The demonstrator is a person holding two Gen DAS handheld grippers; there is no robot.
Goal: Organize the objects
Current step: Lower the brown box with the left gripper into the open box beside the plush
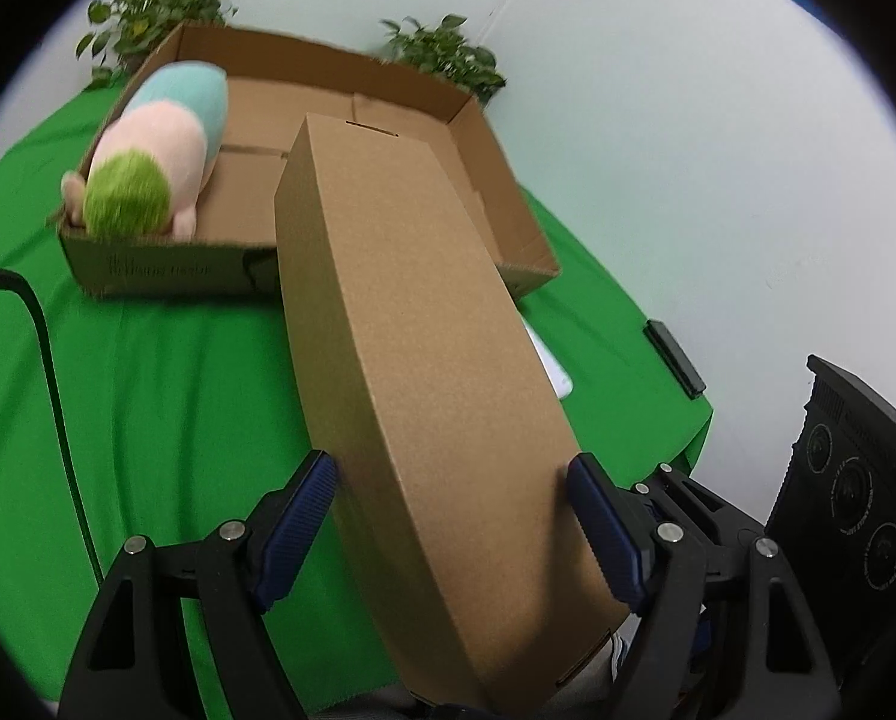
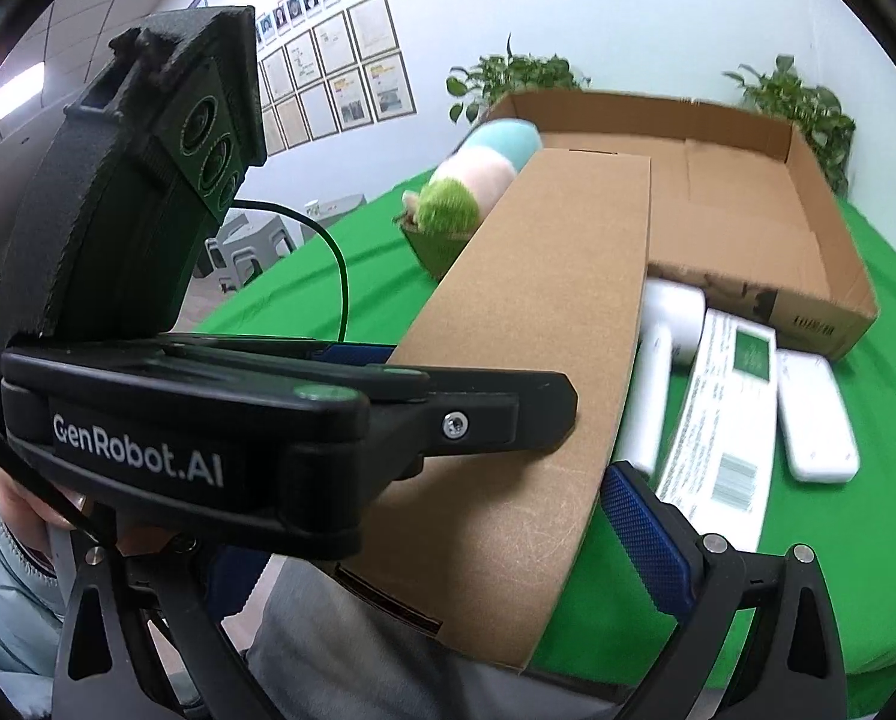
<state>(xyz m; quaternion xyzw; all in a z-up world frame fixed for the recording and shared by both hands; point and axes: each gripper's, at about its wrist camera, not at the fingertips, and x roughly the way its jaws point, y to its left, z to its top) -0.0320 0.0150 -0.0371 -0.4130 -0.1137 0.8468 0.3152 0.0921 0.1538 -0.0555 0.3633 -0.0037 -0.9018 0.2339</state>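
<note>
This looks like an office or a work room. Rows of framed papers and small photos (image 2: pixel 339 78) hang on the plain white wall (image 2: pixel 658 12). A bright green cloth (image 1: pixel 177 372) covers the table, leafy green potted plants (image 1: pixel 147 18) stand behind, and grey plastic stools (image 2: pixel 249 240) sit on the floor.

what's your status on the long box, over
Left hand-held gripper clamped across long cardboard box. Right hand-held gripper: one pad at box edge, grip unclear. Open tray ahead, plush toy inside.
</note>
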